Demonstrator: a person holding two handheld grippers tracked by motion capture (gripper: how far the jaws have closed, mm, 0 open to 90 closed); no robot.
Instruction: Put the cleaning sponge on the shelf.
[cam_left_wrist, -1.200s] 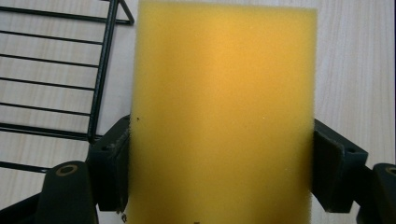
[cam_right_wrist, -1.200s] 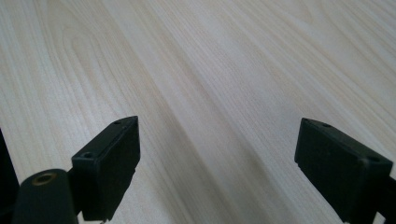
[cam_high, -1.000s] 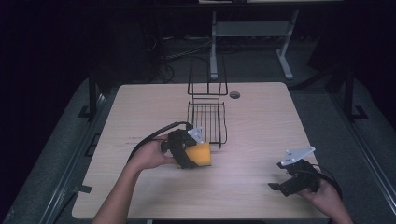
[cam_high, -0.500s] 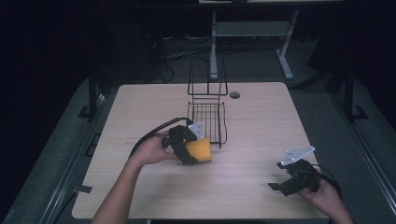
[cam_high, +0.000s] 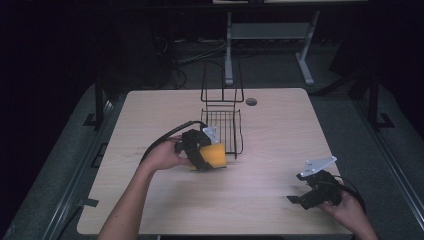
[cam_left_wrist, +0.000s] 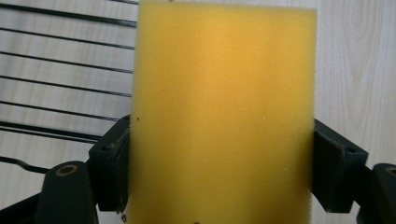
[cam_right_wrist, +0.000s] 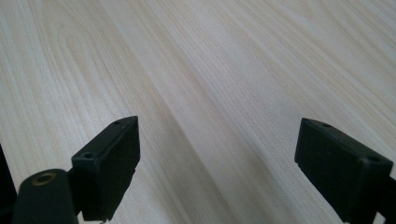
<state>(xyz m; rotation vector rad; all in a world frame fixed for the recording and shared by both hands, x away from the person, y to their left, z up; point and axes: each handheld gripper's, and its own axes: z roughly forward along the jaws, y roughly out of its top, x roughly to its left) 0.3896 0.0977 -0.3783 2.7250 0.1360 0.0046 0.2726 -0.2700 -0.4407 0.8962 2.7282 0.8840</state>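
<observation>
A yellow sponge (cam_high: 215, 156) is clamped upright in my left gripper (cam_high: 202, 152), just in front of the black wire rack (cam_high: 222, 125) at the table's middle. In the left gripper view the sponge (cam_left_wrist: 222, 112) stands between both black jaws, and the rack's wires (cam_left_wrist: 60, 84) run behind it on the left. My right gripper (cam_high: 302, 199) rests low near the table's front right corner, held by a hand. In the right gripper view its jaws stand wide apart, with bare wood between the fingertips (cam_right_wrist: 116, 158), so the right gripper (cam_right_wrist: 233, 163) is open.
The wooden table (cam_high: 150, 200) has a round cable hole (cam_high: 251, 102) behind the rack. The rack has a tall wire back (cam_high: 222, 82). A grey stand (cam_high: 260, 35) and cables lie on the dark floor beyond the far edge.
My left gripper has carried the sponge a little forward and up toward the rack's front edge. The right gripper has stayed in place.
</observation>
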